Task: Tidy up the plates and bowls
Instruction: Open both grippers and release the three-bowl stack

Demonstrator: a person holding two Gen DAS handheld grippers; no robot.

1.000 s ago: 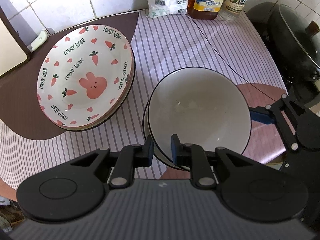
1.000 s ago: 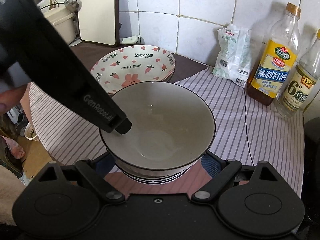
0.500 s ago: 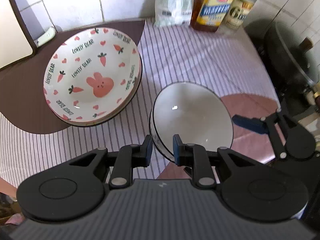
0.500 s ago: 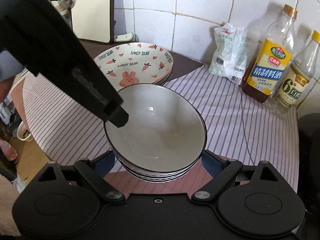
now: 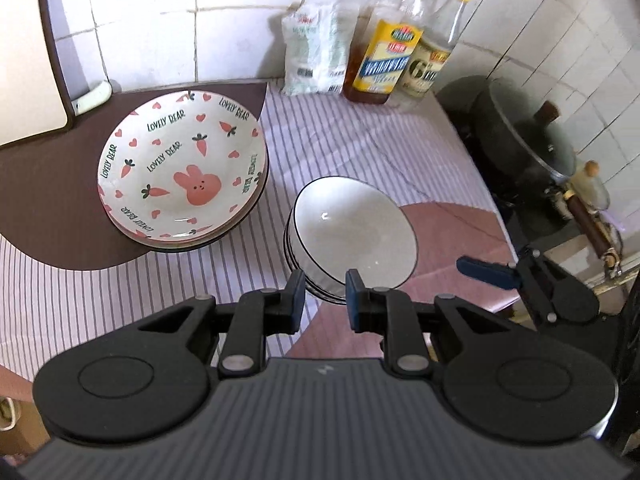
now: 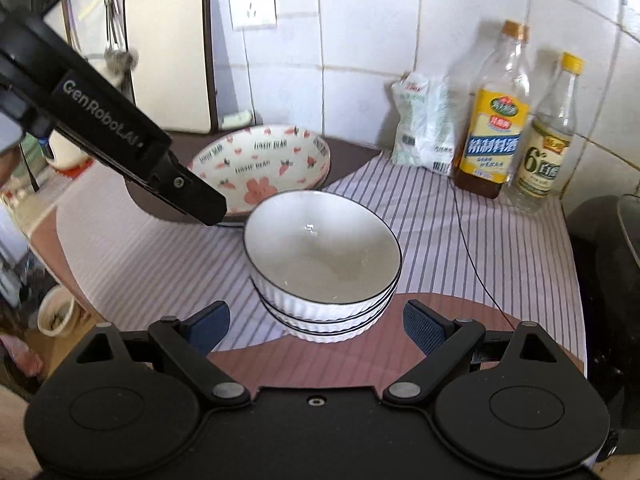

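A stack of white ribbed bowls [image 5: 352,228] [image 6: 320,252] with black rims stands on the striped cloth, partly on a pink mat. Left of it sits a stack of rabbit-and-carrot plates [image 5: 180,172] [image 6: 260,168] on a brown mat. My left gripper [image 5: 326,300] hovers above the near side of the bowl stack. Its jaws are almost shut with only a narrow gap, and nothing is between them. My right gripper [image 6: 316,328] is wide open just in front of the bowl stack, its blue pads [image 6: 424,328] clear of the bowls on both sides.
Two bottles [image 5: 380,60] [image 6: 492,140] and a white bag [image 5: 316,52] stand against the tiled wall at the back. A dark lidded wok [image 5: 532,140] sits to the right. A cutting board [image 6: 168,52] leans at the back left. The counter's edge runs along the left.
Both grippers have drawn back and upward from the bowl stack. The left fingers, which sat at the top bowl's rim, are now clear of it. The stack stays put.
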